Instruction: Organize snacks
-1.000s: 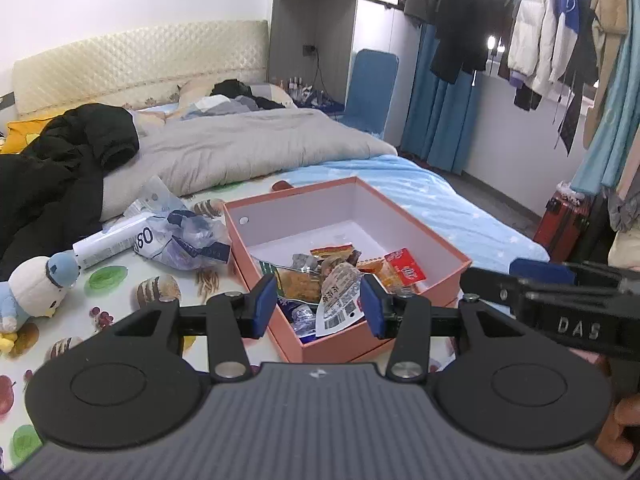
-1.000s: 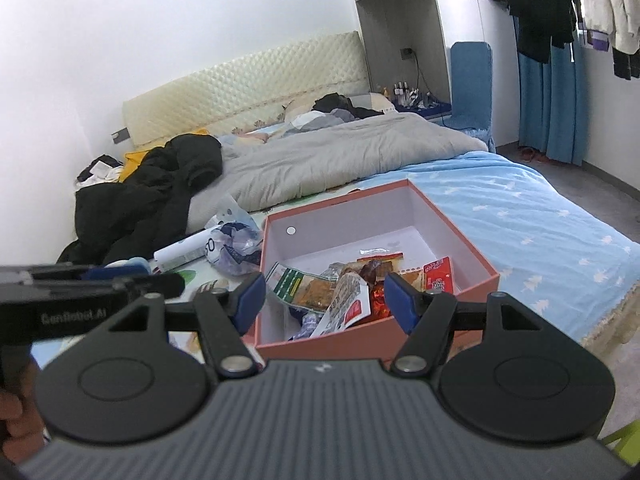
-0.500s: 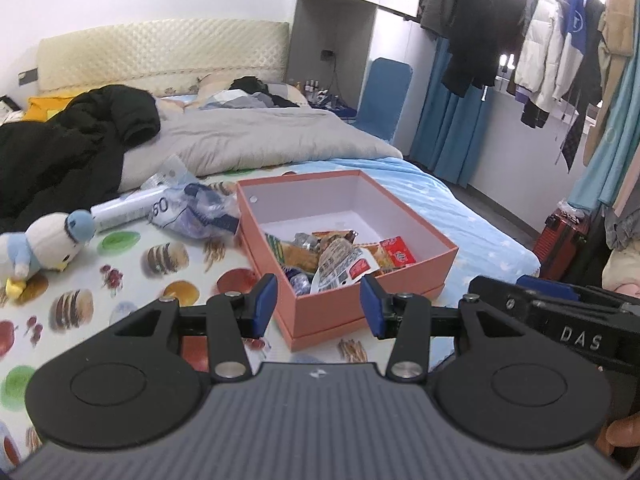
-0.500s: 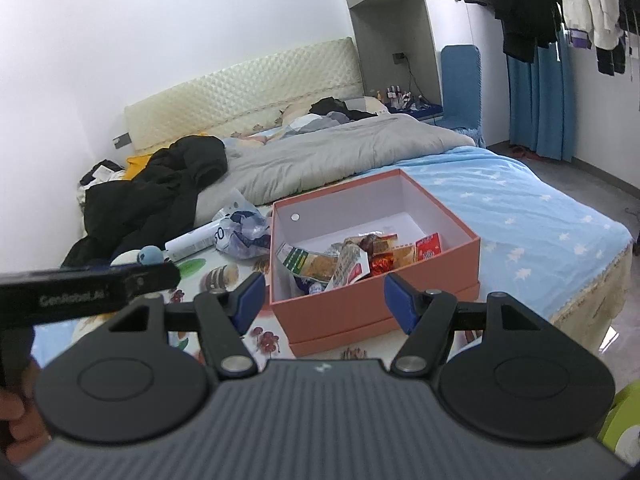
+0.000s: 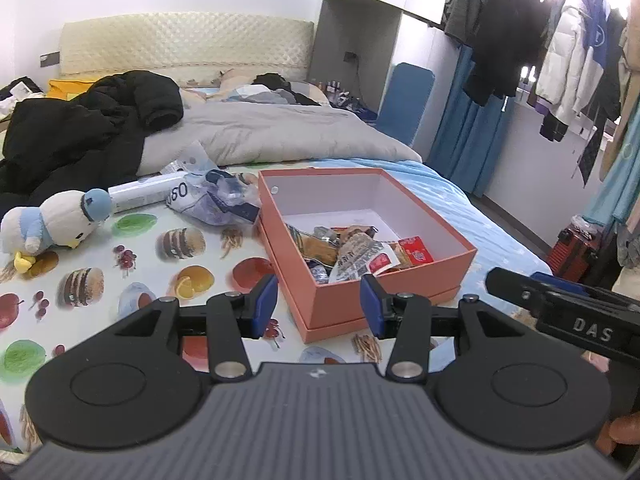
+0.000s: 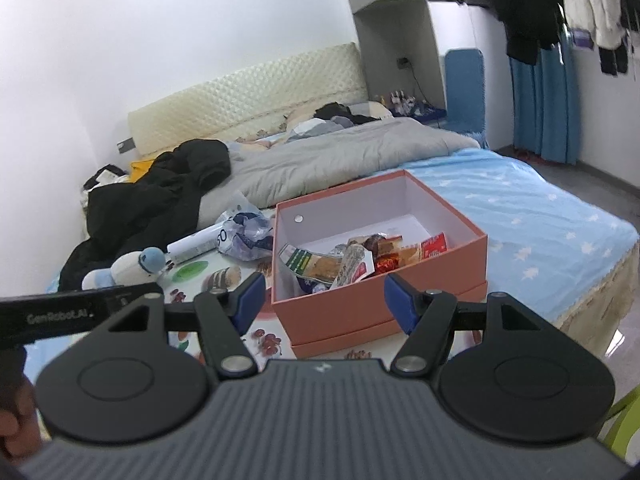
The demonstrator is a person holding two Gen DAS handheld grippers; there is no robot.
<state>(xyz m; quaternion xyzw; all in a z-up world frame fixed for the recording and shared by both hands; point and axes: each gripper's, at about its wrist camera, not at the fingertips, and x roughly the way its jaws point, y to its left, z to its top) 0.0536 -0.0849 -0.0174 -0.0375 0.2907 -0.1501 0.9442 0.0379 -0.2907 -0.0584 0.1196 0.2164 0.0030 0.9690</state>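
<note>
Box (image 5: 384, 300) salmon-pink outside, white inside; snack packets (image 5: 352, 250) red, brown, white-printed. Mat (image 5: 120, 280) white with burger, fruit, fries print. Sheet (image 5: 480, 216) light blue, white stars. Duvet (image 5: 280, 132) grey. Coat (image 5: 80, 132) black. Plush toy (image 5: 52, 220) white, pale blue, yellow feet. Headboard (image 5: 184, 50) cream, quilted diamonds. Gripper pads (image 5: 266, 304) blue, bodies black.

We see a plush penguin (image 5: 52, 222) on the food-printed sheet (image 5: 132, 280), a black jacket (image 5: 92, 128) slumped by the grey duvet (image 5: 272, 132), and a blue chair (image 5: 410, 96) beyond the bed.
</note>
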